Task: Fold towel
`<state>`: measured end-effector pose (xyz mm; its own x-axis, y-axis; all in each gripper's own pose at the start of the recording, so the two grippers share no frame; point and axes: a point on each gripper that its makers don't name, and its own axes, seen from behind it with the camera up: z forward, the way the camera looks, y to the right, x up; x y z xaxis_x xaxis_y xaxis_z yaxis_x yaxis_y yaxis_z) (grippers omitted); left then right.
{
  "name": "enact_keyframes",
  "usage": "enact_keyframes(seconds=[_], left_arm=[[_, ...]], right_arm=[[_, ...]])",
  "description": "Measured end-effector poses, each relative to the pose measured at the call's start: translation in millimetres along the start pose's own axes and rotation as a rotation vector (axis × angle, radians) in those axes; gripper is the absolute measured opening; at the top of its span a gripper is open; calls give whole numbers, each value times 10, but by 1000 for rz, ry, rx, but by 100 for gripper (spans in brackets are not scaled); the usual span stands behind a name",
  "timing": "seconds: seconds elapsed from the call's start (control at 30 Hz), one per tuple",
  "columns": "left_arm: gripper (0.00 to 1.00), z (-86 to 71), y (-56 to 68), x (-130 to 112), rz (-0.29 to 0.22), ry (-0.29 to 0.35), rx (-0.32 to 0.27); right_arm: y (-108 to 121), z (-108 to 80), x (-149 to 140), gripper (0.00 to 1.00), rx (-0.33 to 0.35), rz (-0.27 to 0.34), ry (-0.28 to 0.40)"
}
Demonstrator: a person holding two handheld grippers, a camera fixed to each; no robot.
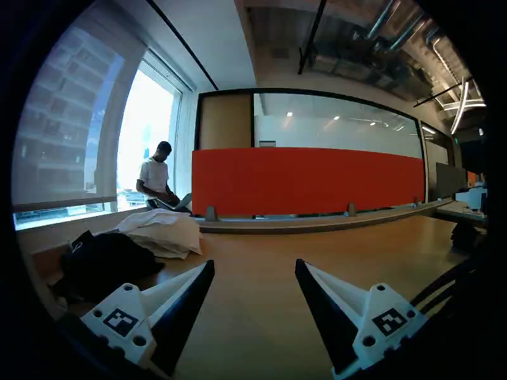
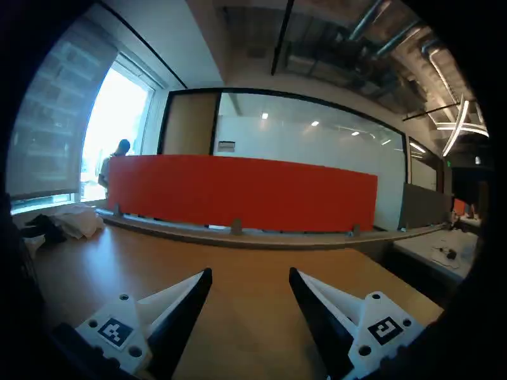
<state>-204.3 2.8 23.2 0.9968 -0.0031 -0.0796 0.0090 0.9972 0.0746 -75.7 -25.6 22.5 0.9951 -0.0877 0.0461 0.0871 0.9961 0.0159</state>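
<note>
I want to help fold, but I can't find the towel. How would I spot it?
Look toward the bright window at the far left end of the long wooden table. On that end, before the red divider, lies the towel, a rumpled heap. It is white, while the cloth bunched beside it is black.

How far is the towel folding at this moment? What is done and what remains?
Nothing looks done: the white towel lies in a crumpled heap on the wooden table, beside a black cloth. Nothing is in hand: the left gripper and right gripper are open and empty, away from it. Left: reaching, grasping and every fold.
</note>
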Motion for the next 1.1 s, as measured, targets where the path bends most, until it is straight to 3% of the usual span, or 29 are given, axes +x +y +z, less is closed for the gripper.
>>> enact_keyframes(seconds=[0.37,0.67,1.1], left_arm=[[94,-6,-5,-7,0,0,0],[94,-2,-13,-7,0,0,0],[94,1,-16,-9,0,1,0]], right_arm=[[175,-110,-314,94,6,70,4],[297,-94,-458,94,2,130,6],[300,-149,-468,94,14,114,34]])
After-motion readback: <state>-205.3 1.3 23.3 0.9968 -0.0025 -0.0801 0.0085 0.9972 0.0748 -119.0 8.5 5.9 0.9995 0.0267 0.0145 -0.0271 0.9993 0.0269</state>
